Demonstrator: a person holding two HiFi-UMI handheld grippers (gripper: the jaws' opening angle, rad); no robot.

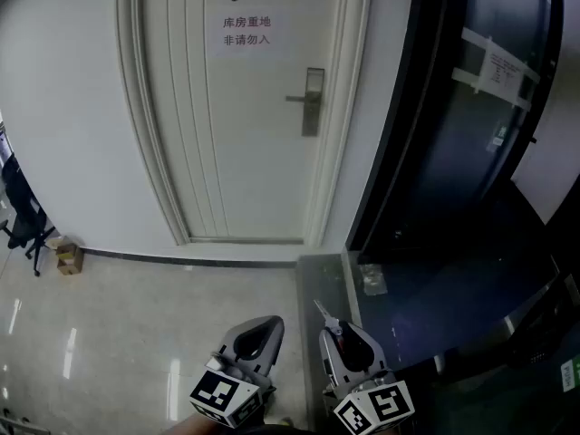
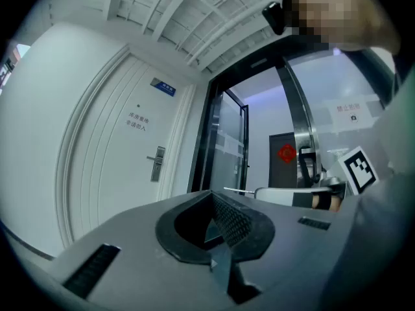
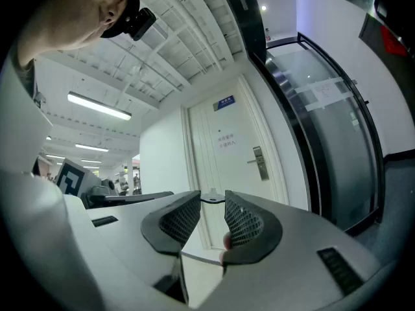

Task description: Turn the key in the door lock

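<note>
We hold both grippers level, facing the door point(image 1: 254, 152): right gripper point(image 1: 330, 326) pinches the key point(image 1: 321, 310), left gripper point(image 1: 270, 326) clenched, jaws together.

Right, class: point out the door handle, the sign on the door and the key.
Handle point(image 1: 302, 99): head view, on the lever's middle.
Sign point(image 1: 246, 32): head view, middle of the paper.
Key point(image 1: 322, 311): head view, on its bare blade.

Your head camera looks down at the door point(image 1: 245, 134) from well back; both gripper cameras face it level (all share it).
</note>
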